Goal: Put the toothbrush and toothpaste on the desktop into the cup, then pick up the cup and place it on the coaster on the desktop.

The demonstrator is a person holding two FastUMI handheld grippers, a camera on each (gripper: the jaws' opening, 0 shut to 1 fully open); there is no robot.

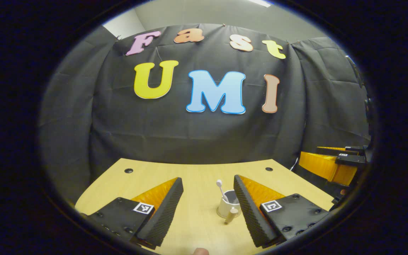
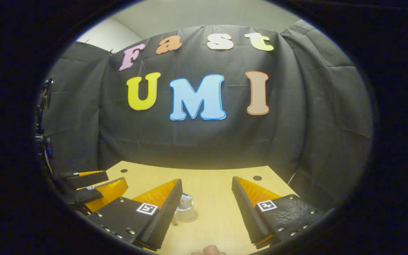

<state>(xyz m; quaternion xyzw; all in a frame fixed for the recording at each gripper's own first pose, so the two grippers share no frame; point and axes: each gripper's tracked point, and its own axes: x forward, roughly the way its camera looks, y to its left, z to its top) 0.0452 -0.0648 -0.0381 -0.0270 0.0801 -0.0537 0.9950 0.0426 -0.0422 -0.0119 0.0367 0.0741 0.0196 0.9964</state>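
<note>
A white cup point(image 1: 227, 208) stands on the wooden desktop point(image 1: 197, 173), just inside my left gripper's right finger. A toothbrush point(image 1: 220, 187) sticks up out of it, head upward. A pale stubby piece point(image 1: 231, 215) leans at the cup's front; I cannot tell what it is. My left gripper point(image 1: 208, 179) is open and holds nothing. In the right gripper view the cup point(image 2: 185, 211) rests on a round coaster-like base point(image 2: 192, 217), with a blue-and-white toothpaste point(image 2: 186, 201) poking out. My right gripper point(image 2: 207, 180) is open and empty, the cup by its left finger.
The right gripper point(image 1: 335, 161) hangs off the desktop's right edge in the left gripper view. The left gripper point(image 2: 90, 187) sits at the left in the right gripper view. Dark round holes point(image 1: 128, 170) point(image 1: 268, 169) mark the desktop's far corners. The black cloth wall stands close behind.
</note>
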